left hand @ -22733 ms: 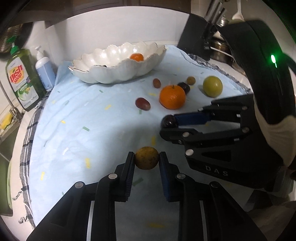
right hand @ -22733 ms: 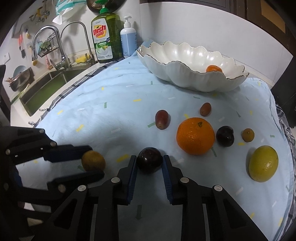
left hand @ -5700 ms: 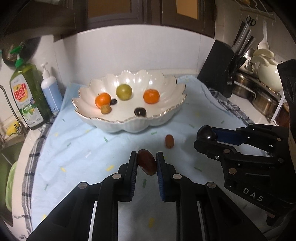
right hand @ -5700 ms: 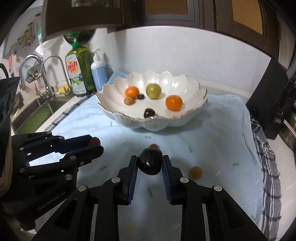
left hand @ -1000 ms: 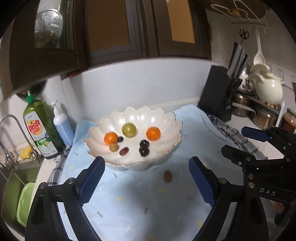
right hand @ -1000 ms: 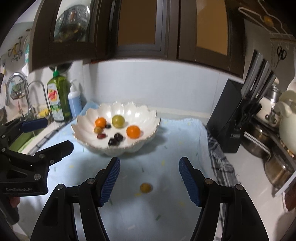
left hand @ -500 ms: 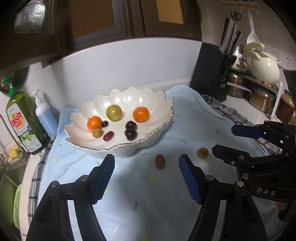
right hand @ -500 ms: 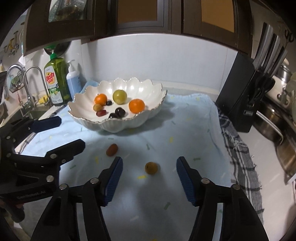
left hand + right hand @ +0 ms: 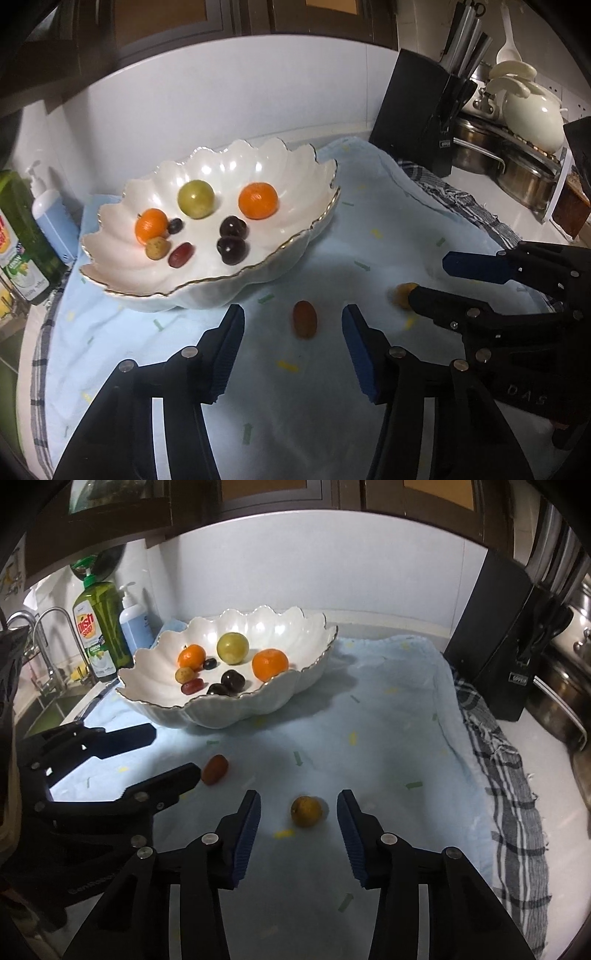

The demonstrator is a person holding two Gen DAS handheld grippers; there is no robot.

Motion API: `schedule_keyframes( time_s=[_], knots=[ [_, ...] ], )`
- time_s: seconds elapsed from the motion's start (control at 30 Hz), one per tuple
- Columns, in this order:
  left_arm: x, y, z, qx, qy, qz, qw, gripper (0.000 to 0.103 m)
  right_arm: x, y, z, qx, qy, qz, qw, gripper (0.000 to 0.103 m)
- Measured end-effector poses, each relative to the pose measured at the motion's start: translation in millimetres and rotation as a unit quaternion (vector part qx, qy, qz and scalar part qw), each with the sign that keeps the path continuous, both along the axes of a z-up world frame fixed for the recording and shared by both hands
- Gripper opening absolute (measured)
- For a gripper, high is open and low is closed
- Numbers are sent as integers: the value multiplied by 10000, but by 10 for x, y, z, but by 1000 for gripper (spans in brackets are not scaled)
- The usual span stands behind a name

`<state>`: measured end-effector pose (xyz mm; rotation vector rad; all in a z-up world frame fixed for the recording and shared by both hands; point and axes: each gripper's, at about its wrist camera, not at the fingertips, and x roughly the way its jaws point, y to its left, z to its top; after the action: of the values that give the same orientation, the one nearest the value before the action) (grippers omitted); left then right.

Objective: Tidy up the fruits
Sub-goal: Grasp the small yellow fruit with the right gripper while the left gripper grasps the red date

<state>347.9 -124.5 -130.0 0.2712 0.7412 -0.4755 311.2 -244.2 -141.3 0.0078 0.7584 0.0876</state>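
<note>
A white scalloped bowl [image 9: 317, 236] [image 9: 314, 675] stands on a light blue cloth [image 9: 388, 229] and holds several fruits: two oranges, a green one, dark plums and small ones. A small reddish-brown oval fruit [image 9: 304, 319] [image 9: 214, 769] lies on the cloth in front of the bowl. My left gripper [image 9: 293, 343] straddles it, jaws closing, pads clear of the fruit. A small yellow-brown round fruit [image 9: 306, 811] [image 9: 403, 294] lies further right. My right gripper [image 9: 299, 832] frames it, jaws closing, not touching it.
A green dish soap bottle [image 9: 98, 627] and a blue pump bottle [image 9: 135, 622] stand left of the bowl by a sink with a tap [image 9: 51, 616]. A black knife block [image 9: 424, 110], steel pots [image 9: 524, 177] and a checked towel [image 9: 506, 775] lie to the right.
Both grippers have come down and closer to the cloth, and their jaws have narrowed around the two loose fruits. The bowl's contents are unchanged over the last second.
</note>
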Motion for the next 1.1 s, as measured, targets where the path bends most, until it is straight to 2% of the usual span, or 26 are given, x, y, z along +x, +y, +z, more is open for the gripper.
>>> schedule_keyframes(
  time_s=[0.43,0.57,0.93,1.1],
  knots=[
    [206,-152,-258,170,526,-39,9985,35,129,-57,-191,140,338,-107,9993,38],
    [238,-162,-275,158,567,-29,9983,33,146,-62,-226,219,383,-95,9990,38],
    [285,-179,-304,160,624,-52,9979,24,182,-100,-291,387,510,-109,9979,24],
    [292,-174,-303,125,630,-35,9979,19,179,-109,-296,392,485,-145,9979,23]
  ],
)
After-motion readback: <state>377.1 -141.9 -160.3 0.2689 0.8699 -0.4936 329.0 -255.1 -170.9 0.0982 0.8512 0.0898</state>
